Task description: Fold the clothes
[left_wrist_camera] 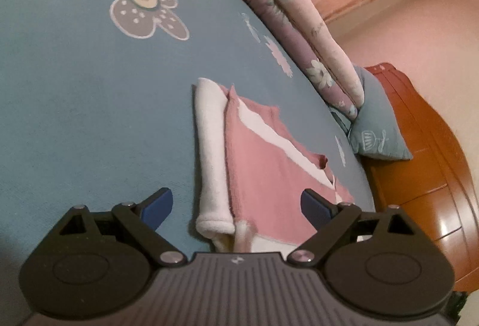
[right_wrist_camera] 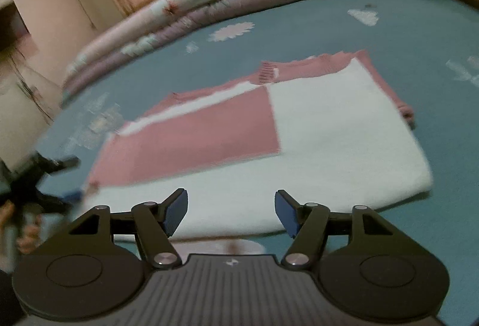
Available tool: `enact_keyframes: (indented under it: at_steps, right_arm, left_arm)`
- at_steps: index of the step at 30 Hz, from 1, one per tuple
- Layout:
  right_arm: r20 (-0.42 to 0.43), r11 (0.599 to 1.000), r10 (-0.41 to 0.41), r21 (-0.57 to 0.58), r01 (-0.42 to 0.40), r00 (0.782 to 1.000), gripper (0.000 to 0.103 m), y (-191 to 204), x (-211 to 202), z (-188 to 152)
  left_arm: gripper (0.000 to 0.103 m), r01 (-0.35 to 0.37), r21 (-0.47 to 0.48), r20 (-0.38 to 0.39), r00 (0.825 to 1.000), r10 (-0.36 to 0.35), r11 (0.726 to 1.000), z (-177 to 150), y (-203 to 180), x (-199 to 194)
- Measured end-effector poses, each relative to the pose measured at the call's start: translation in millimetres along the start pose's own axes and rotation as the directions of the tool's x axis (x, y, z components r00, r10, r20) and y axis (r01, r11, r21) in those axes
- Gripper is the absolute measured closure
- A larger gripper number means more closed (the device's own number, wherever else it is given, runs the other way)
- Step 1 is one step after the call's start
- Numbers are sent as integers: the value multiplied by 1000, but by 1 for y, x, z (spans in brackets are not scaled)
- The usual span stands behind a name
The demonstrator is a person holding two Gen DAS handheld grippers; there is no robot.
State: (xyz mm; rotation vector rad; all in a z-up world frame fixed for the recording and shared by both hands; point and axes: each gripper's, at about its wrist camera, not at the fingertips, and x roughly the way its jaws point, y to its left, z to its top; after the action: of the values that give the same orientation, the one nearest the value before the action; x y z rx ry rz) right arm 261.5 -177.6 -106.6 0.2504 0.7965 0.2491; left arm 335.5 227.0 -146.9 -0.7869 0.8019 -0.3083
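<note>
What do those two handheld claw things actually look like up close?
Both look alike. The left gripper and right gripper each have a grey ribbed body with a small white logo, two round black housings, black link arms joined by silver pins, and blue pads on the fingertips. No cables show. A hand is too blurred to describe.

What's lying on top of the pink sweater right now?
A white panel is folded over the pink sweater, which lies on the blue bedsheet. Whatever is beneath that white layer is covered.
</note>
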Motion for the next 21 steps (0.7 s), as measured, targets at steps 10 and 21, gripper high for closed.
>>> enact_keyframes:
  at_steps: [10,21]
  right_arm:
    - [6,997,-4,-72,4,1000,28,-5,-23,-8]
    - [56,997,53,-57,-49,997,28,-30,-35,-6]
  left_arm:
    - [1,64,-8,-61,996,-64,998,11,0,26]
    - [1,113,-115,-212,968,-136,987,56,1,72]
